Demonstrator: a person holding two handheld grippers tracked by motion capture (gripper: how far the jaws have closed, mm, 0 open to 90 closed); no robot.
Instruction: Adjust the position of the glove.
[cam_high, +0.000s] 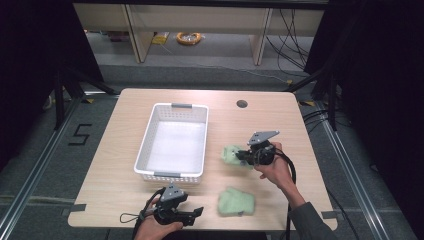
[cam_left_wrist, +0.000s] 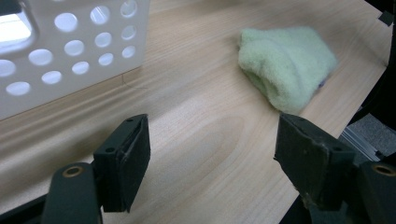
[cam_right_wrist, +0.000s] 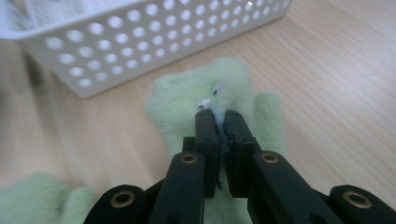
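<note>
Your right hand-held gripper (cam_right_wrist: 218, 122) is clenched on a green cloth (cam_right_wrist: 210, 93) just beside the white basket (cam_high: 172, 142). Your left hand-held gripper (cam_left_wrist: 212, 161) hangs released over the counter (cam_high: 280, 125), near a 2nd green cloth (cam_left_wrist: 285, 65).

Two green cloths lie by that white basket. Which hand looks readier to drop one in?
The right. Its gripper is already shut on the farther green cloth, right beside the basket. The left gripper stands open and holds nothing, with the nearer green cloth lying apart from it.
</note>
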